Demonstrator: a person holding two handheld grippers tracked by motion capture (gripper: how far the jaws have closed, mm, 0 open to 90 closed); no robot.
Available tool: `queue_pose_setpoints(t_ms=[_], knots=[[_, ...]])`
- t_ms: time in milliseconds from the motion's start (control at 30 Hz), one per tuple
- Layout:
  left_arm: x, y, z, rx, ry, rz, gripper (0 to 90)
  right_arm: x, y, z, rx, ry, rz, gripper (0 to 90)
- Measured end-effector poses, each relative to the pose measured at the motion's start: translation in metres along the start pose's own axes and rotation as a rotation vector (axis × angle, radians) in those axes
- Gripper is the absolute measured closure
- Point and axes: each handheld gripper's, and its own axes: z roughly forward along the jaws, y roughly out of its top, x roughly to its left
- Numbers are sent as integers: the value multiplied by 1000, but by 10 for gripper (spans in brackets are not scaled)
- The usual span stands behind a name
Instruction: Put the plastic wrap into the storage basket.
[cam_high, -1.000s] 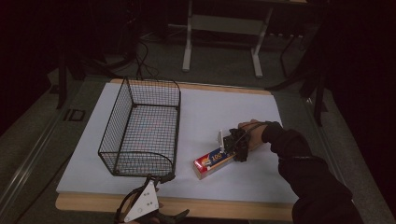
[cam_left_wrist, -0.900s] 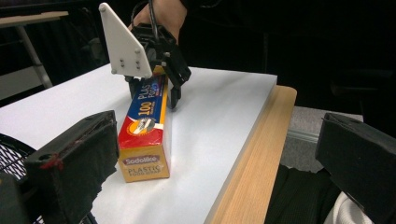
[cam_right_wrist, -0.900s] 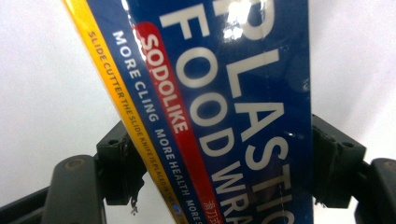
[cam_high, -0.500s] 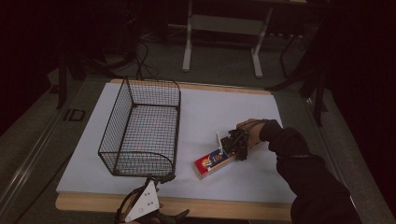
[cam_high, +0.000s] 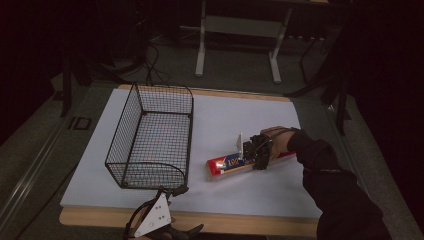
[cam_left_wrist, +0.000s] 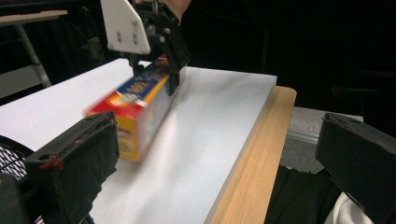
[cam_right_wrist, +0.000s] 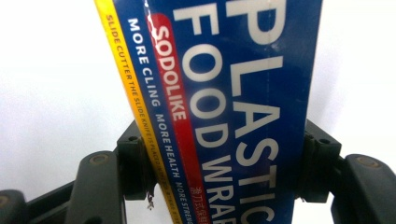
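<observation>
A white table (cam_high: 250, 190) with a wooden front edge, seen from above in a dim room; a black wire basket (cam_high: 152, 137) stands on its left half, long side running away from the person. To the right of the basket, apart from it, a long box (cam_high: 227, 163) of plastic food wrap lies flat on the table, its red end pointing towards the basket. The right gripper (cam_high: 256, 152) sits over the box's far part, held by a hand in a dark sleeve (cam_high: 335, 190); in the right gripper view the jaws are clamped on the box's two long sides, blue face with white lettering between them. The left gripper (cam_high: 172, 191) hovers at the table's near edge, just in front of the basket's near end; in the left gripper view its jaws stand wide apart with nothing between them, and the box (cam_left_wrist: 140, 105) and right gripper (cam_left_wrist: 156, 65) appear beyond, slightly blurred.
</observation>
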Motion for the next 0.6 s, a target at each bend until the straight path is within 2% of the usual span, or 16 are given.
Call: queue_pose_setpoints(t_ms=[133,233,267,367,600], knots=[[0,0,1,0,-5,3,1,-4,-6,-10,-56,0,106,362],[0,1,1,0,-9,2,2,-6,-8,-14,-95,-5,150,363],[0,0,1,-1,-9,3,2,-7,-9,-17,-101,2,183,363],[0,1,2,-1,-13,1,1,-9,-12,-22,-135,10,243,367],[0,1,3,-1,-18,2,2,-15,-21,-43,-258,43,365,372]])
